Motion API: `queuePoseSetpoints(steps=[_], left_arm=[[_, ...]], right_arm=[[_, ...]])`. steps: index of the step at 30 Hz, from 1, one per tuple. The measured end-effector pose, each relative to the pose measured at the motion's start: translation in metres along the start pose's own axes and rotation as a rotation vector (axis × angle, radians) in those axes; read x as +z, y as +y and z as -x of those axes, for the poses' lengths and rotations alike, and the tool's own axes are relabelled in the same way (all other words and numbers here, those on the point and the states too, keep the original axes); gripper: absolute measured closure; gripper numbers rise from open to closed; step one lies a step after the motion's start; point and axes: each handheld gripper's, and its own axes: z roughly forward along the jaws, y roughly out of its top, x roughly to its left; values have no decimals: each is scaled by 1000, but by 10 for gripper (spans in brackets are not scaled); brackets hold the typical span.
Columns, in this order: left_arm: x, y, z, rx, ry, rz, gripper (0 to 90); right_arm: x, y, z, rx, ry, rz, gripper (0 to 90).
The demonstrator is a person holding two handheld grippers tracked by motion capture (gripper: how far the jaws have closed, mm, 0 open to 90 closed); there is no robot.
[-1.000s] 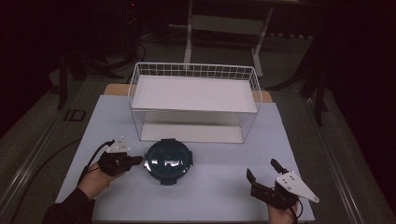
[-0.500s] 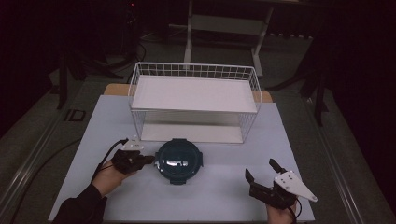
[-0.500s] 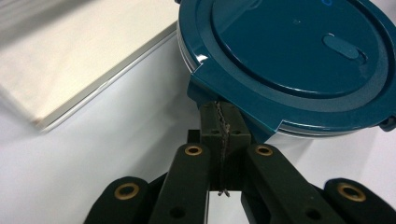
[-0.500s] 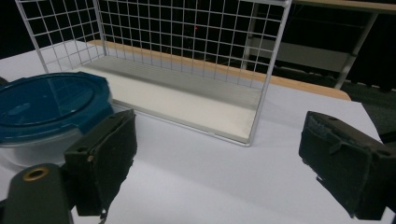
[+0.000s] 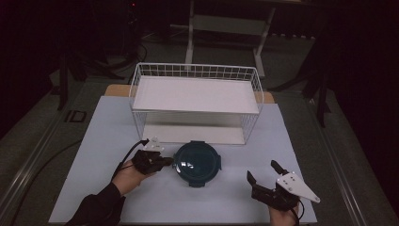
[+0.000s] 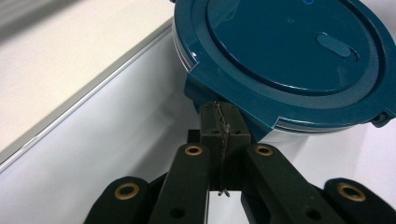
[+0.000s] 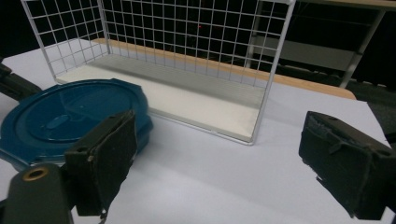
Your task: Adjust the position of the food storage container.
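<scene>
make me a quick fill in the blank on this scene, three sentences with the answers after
1. The lid of the round container is dark ____ in colour.
2. The left gripper has its jaws ____ at the container's edge.
3. The right gripper rests apart from the container with its jaws ____, while the wire rack stands behind.

Missing words: blue; shut; open

Black jaws, brass rivets; dark sleeve [image 5: 96, 209]
</scene>
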Motion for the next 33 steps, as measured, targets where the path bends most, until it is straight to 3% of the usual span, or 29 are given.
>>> queuePoseSetpoints(steps=[21, 27, 29, 31, 33], left_arm=[[37, 32, 26, 70, -38, -4, 898], [38, 32, 24, 44, -52, 12, 886], [34, 30, 21, 50, -41, 30, 737], [30, 28, 16, 1, -92, 55, 517], [25, 26, 16, -23, -98, 80, 393]], right_arm=[[0, 1, -2, -32, 5, 8, 113], [-1, 1, -1, -30, 0, 19, 113], [-1, 1, -1, -29, 0, 18, 113], [-1, 1, -1, -30, 0, 19, 113], [-2, 2, -3, -54, -2, 27, 113]])
